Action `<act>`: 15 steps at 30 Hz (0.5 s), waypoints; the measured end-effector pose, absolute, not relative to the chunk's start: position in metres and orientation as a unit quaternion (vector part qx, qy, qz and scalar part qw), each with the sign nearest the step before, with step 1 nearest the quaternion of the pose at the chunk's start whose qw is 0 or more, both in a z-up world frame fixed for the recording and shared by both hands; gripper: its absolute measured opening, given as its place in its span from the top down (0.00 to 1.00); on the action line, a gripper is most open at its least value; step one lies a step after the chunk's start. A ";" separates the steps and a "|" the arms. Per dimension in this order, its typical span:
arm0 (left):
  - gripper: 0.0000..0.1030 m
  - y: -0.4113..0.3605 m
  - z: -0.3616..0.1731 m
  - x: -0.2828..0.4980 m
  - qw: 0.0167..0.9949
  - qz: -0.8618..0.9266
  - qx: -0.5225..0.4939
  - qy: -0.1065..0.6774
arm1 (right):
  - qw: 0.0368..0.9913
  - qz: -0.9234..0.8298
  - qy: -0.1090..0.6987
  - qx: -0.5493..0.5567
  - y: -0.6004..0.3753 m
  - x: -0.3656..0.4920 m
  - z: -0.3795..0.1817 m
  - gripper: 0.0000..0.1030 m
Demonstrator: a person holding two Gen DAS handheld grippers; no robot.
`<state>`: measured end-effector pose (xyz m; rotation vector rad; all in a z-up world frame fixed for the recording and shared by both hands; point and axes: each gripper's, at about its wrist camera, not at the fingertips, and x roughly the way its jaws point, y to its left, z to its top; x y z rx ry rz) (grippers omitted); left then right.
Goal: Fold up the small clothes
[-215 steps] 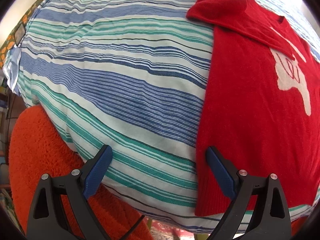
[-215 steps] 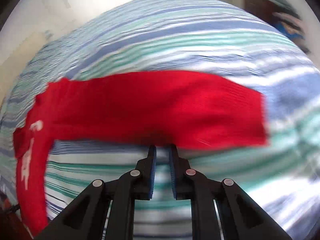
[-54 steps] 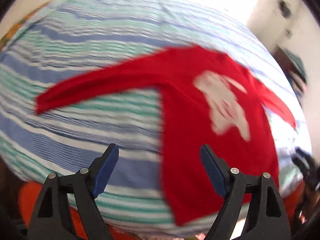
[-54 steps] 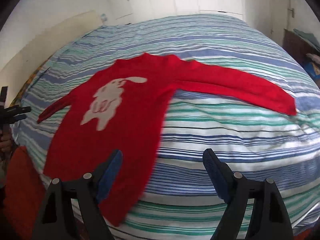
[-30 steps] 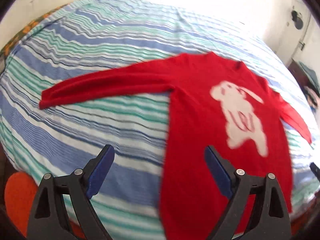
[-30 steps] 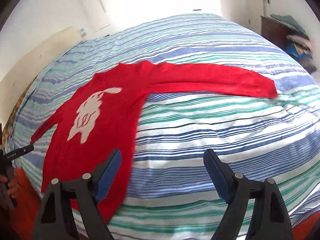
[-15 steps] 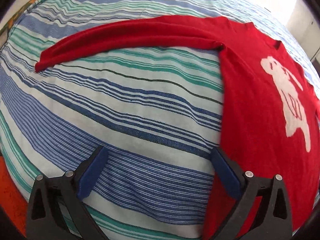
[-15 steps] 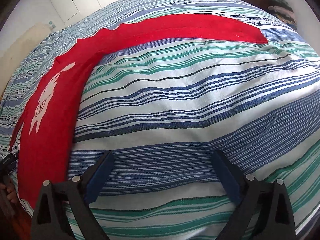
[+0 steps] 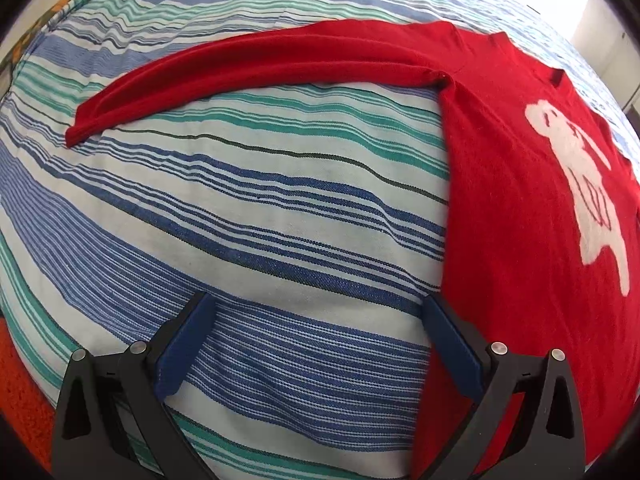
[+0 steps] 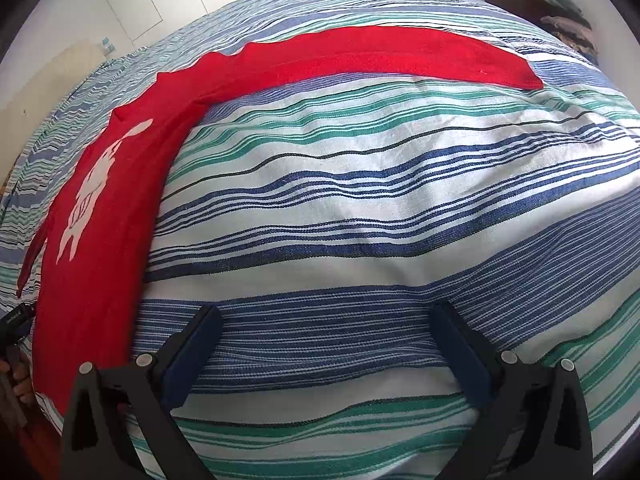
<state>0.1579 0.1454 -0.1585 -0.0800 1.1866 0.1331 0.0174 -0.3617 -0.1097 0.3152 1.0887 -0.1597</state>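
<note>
- Left gripper (image 9: 316, 312): the jaws stand wide apart with nothing between the blue pads. It hangs over the striped bedcover (image 9: 248, 216), pointing steeply down near the bed's near edge. Its right finger (image 9: 452, 344) lies just at the lower left side edge of the red sweater (image 9: 520, 208); whether it touches the knit cannot be told.
- Red sweater, left wrist view: it lies flat and face up on the bedcover, and a white animal motif (image 9: 580, 184) shows on its chest. One sleeve (image 9: 256, 64) stretches out straight to the left, its cuff resting on the stripes.
- Orange textured fabric (image 9: 20, 384): it shows at the lower left edge, below the bed.
- Red sweater, right wrist view (image 10: 104, 216): the body lies at the left of the picture, and the other sleeve (image 10: 384, 56) extends to the right across the far part of the bedcover (image 10: 360, 200).
- Right gripper (image 10: 326, 320): the jaws are opening and already stand wide, with only striped cloth beneath them. It sits to the right of the sweater's side edge, clear of it.
- Dark furniture with piled cloth (image 10: 556, 4): it stands at the upper right, beyond the bed.
</note>
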 end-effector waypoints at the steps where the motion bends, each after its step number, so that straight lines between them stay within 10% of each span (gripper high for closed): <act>1: 0.00 0.145 -0.158 0.157 0.826 0.062 -0.037 0.559 | 0.841 -0.076 0.515 0.149 -0.362 0.017 -0.110 0.00; 15: 0.00 0.140 -0.160 0.156 0.826 0.064 -0.028 0.559 | 0.841 -0.076 0.515 0.148 -0.362 0.017 -0.109 0.00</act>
